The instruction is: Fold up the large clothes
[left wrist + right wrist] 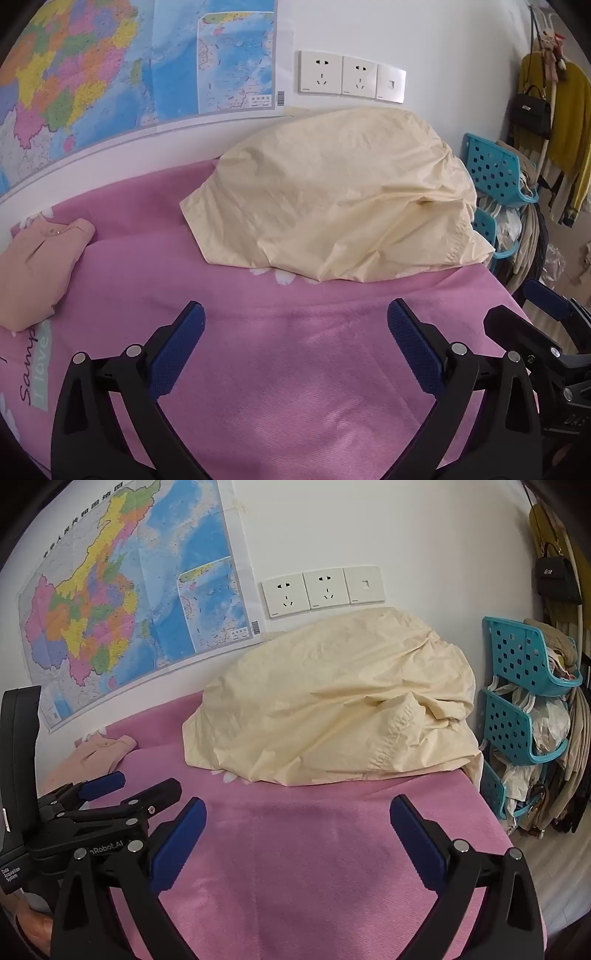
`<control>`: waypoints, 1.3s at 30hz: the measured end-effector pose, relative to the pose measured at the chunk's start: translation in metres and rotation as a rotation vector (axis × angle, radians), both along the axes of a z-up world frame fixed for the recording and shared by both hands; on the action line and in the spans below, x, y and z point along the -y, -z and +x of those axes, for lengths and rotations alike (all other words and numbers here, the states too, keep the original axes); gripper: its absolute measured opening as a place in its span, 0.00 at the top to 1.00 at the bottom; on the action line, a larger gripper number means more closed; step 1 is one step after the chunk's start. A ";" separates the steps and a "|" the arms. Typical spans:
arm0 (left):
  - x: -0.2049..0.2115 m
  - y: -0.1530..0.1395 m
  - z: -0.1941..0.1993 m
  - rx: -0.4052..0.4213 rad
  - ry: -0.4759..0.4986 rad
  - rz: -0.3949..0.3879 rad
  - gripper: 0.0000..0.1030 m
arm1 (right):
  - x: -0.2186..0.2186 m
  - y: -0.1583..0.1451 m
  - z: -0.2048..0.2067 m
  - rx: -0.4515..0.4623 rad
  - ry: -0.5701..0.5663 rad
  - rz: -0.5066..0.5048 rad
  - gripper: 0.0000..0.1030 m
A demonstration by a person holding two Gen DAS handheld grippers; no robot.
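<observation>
Grippers idle over bed, nothing held.

Left gripper [295, 317] and right gripper [297, 814] both spread wide, blue pads clear of any fabric, side by side and angled down over bare pink bed sheet [295, 369]. Each shows at the edge of the other's view. Peach-pink garment [37, 266] lies crumpled at the left end of the bed by the wall, well apart from both grippers. Cream-yellow cloth [332, 709] is heaped in a big mound at the far side against the wall, under the sockets [321, 590]. Wall map [129, 602] hangs upper left; teal baskets [524, 686] are stacked right of the bed.
</observation>
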State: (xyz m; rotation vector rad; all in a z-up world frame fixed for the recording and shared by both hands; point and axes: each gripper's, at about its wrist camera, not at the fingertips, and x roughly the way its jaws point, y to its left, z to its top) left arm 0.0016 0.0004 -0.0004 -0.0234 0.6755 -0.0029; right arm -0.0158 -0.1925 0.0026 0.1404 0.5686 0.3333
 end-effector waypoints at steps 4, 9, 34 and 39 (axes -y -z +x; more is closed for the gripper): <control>0.000 0.001 0.004 -0.011 0.010 -0.005 0.05 | 0.002 0.005 0.004 -0.033 0.007 0.001 0.06; -0.001 0.003 -0.003 0.016 -0.014 0.000 0.05 | -0.001 0.002 0.007 -0.023 0.004 -0.024 0.06; -0.004 -0.001 -0.004 0.020 -0.018 -0.006 0.05 | -0.009 -0.004 0.011 -0.021 0.015 -0.035 0.06; -0.004 -0.001 -0.003 0.015 -0.020 -0.010 0.05 | -0.010 -0.004 0.012 -0.023 0.014 -0.040 0.06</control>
